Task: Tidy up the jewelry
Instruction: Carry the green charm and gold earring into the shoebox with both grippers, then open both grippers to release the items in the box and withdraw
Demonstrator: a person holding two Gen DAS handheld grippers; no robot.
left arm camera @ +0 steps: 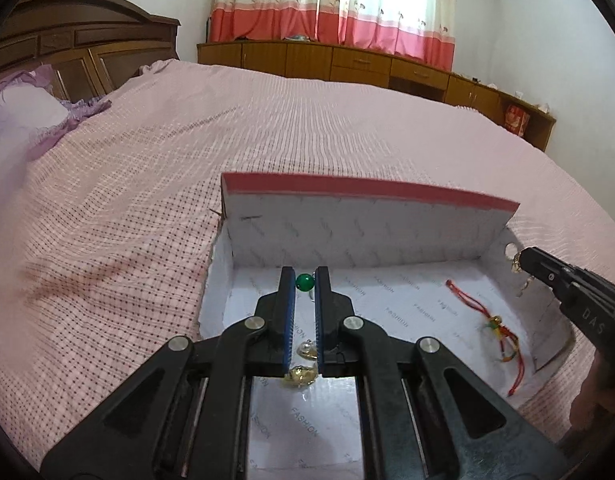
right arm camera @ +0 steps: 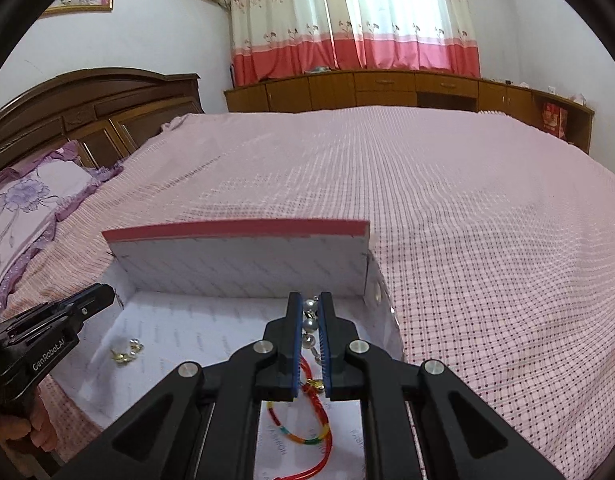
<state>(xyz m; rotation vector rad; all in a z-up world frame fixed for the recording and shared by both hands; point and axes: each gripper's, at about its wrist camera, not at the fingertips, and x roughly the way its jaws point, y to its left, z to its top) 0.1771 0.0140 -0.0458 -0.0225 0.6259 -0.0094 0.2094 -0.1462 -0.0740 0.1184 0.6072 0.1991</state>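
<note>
Both grippers hang over the open white box [left arm camera: 243, 264] on the bed: the left gripper [left arm camera: 305, 282] is clamped on a green bead [left arm camera: 305, 281], the right gripper [right arm camera: 311, 308] on a string of grey pearls [right arm camera: 309, 324]. Inside the box, a red cord bracelet [left arm camera: 495, 328] lies toward its right wall and small gold pieces [right arm camera: 127, 352] toward its left.

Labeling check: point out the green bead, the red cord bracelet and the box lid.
green bead [left arm camera: 305, 281], left wrist view, bead's centre.
red cord bracelet [left arm camera: 492, 322], left wrist view, its knotted charm.
box lid [right arm camera: 243, 262], right wrist view, inner face.
</note>
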